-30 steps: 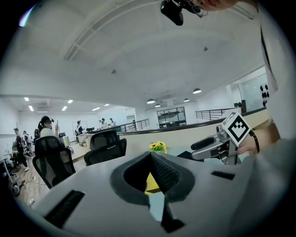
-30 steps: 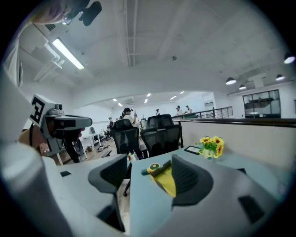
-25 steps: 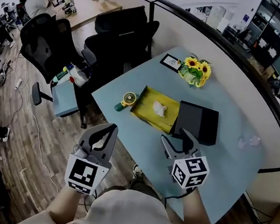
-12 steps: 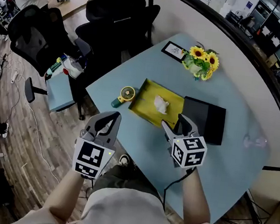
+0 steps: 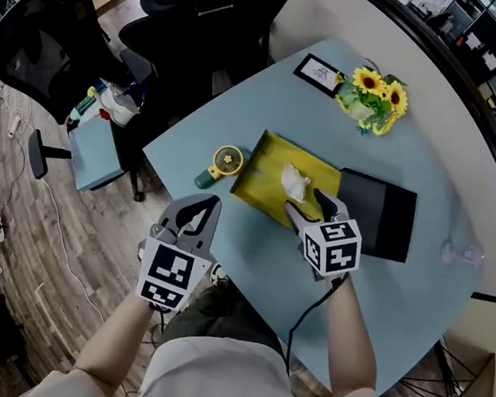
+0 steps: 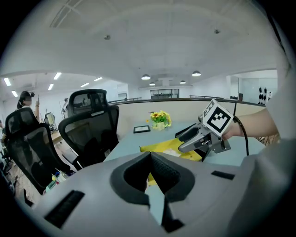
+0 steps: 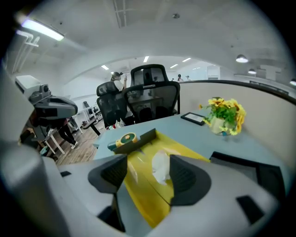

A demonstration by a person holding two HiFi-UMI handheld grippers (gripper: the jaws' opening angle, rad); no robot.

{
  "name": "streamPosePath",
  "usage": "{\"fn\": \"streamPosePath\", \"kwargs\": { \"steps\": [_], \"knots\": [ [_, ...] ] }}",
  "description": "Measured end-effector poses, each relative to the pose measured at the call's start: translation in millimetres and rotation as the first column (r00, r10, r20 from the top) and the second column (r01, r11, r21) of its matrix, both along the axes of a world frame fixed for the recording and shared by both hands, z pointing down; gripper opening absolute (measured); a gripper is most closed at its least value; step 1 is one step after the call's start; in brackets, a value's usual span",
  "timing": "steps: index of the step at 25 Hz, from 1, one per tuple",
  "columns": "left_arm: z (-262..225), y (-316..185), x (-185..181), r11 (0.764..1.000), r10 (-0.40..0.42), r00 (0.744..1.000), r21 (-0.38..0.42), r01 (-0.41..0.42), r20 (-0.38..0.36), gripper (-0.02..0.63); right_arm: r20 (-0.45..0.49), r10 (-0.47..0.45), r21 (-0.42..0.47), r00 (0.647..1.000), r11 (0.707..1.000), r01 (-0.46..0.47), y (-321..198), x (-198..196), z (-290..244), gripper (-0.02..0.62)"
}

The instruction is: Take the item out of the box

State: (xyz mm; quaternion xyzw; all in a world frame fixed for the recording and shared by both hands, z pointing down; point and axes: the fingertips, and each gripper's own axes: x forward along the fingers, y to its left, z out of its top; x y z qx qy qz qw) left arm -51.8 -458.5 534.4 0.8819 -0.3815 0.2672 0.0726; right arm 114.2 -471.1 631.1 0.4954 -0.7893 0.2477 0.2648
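**A:** Why are the right gripper's (image 7: 147, 173) jaws spread so wide?

**B:** To straddle the white crumpled item (image 7: 160, 167). It lies inside the open yellow box (image 7: 143, 194) on the counter (image 5: 398, 290), ungripped.

**A:** And the left gripper (image 6: 151, 159)?

**B:** Its jaws are closed together and empty, off the counter's near edge, probably spare. Both forearms reach forward, grippers tilted downward.
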Motion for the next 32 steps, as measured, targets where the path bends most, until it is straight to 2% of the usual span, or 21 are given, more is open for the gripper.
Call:
{"fn": "streamPosePath", "kwargs": {
  "steps": [6,10,17,18,20,23,27,32],
  "knots": [
    [41.8,-17.3,-9.7,0.999,-0.012,1.0,-0.052,0.013,0.009,0.003,-0.156,-0.017,-0.134,0.988,0.991,-0.004,-14.6,7.6,53.6,0.293],
    [69.5,-26.7,-16.7,0.996,-0.01,0.999,-0.084,0.013,0.036,0.003,-0.193,-0.039,-0.179,0.98,0.984,0.004,-18.7,4.6,72.8,0.291],
    [92.8,-34.0,-23.6,0.995,0.001,0.998,-0.099,0.005,0.065,0.003,-0.284,-0.063,-0.202,0.957,0.979,0.005,-23.7,5.9,92.8,0.226],
    [93.1,-34.1,-23.4,0.995,0.005,0.998,-0.098,0.001,0.058,0.003,-0.31,-0.068,-0.199,0.948,0.98,0.005,-24.3,8.2,93.9,0.156],
    [94.1,-33.6,-23.3,0.995,0.008,0.999,-0.1,-0.003,0.049,0.003,-0.343,-0.076,-0.194,0.936,0.981,0.009,-26.1,11.1,96.3,0.146],
    [94.7,-31.9,-24.3,0.995,0.009,0.999,-0.103,-0.004,0.048,0.003,-0.331,-0.071,-0.196,0.941,0.981,0.006,-27.6,11.8,97.9,0.123],
    [85.1,-31.5,-25.4,0.995,0.013,0.999,-0.099,-0.009,0.039,0.003,-0.249,-0.045,-0.211,0.967,0.977,-0.009,-25.4,8.4,91.1,0.077],
    [61.0,-29.7,-31.0,0.997,0.01,0.999,-0.078,-0.007,0.036,0.003,-0.181,-0.007,-0.188,0.983,0.982,-0.027,-22.1,1.3,61.3,0.064]
  ]
}}
